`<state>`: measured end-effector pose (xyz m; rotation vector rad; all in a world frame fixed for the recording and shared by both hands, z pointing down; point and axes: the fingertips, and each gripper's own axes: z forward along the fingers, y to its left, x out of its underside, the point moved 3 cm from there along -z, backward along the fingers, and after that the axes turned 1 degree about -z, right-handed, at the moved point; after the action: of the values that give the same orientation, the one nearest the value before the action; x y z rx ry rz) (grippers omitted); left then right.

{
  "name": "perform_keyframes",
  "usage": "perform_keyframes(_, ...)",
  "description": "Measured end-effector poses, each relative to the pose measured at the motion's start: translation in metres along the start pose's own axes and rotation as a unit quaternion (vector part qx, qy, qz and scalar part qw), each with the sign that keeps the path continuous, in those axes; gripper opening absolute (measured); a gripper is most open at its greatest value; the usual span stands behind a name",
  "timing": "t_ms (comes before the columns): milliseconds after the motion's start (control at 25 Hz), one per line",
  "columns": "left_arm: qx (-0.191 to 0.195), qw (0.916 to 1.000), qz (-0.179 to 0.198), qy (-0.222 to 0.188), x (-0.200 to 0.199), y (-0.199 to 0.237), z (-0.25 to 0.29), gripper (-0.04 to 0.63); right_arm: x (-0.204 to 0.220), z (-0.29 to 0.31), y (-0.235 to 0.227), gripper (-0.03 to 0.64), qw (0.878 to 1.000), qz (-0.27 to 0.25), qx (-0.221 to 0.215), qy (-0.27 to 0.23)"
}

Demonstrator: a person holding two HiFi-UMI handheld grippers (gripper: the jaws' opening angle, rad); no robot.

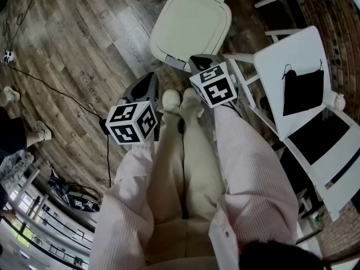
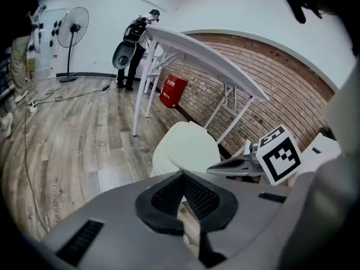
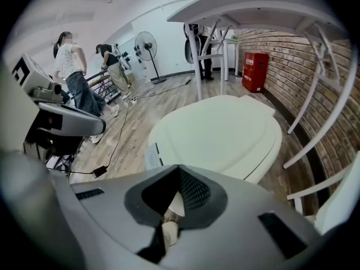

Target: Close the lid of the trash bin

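Cream plastic trash-bin lid [image 1: 191, 24] lies just ahead of and below my closed, empty right tool [image 1: 198, 62], farther from my closed left tool [image 1: 147, 83].

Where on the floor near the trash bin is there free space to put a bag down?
The wood floor left of the trash bin is bare up to the black cable. Crowded: in front of the bin, the left gripper, right gripper and shoes; right of it, the white table's legs.

black bag [image 1: 304, 91] on white table [image 1: 275, 55]; red box [image 2: 172, 90] by brick wall [image 2: 270, 89].
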<state>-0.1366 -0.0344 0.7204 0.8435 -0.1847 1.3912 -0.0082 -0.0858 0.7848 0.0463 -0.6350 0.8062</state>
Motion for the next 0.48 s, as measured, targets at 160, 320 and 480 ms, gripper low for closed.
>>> perform_keyframes(160, 0.0, 1.0, -0.001, 0.0, -0.0013, -0.0016, -0.0008, -0.006, -0.0011, 0.0015, 0.0009, 0.003, 1.0, 0.002, -0.001, 0.02)
perform_keyframes(320, 0.0, 1.0, -0.002, -0.001, -0.0033, -0.0045, -0.002, -0.007, -0.003, 0.0023, 0.0037, 0.003, 0.998, 0.003, 0.0, 0.057)
perform_keyframes(480, 0.001, 1.0, -0.002, -0.001, -0.0068, -0.0069, -0.0048, -0.006, -0.0037, 0.0026, 0.0017, 0.003, 0.999, 0.012, -0.003, 0.05)
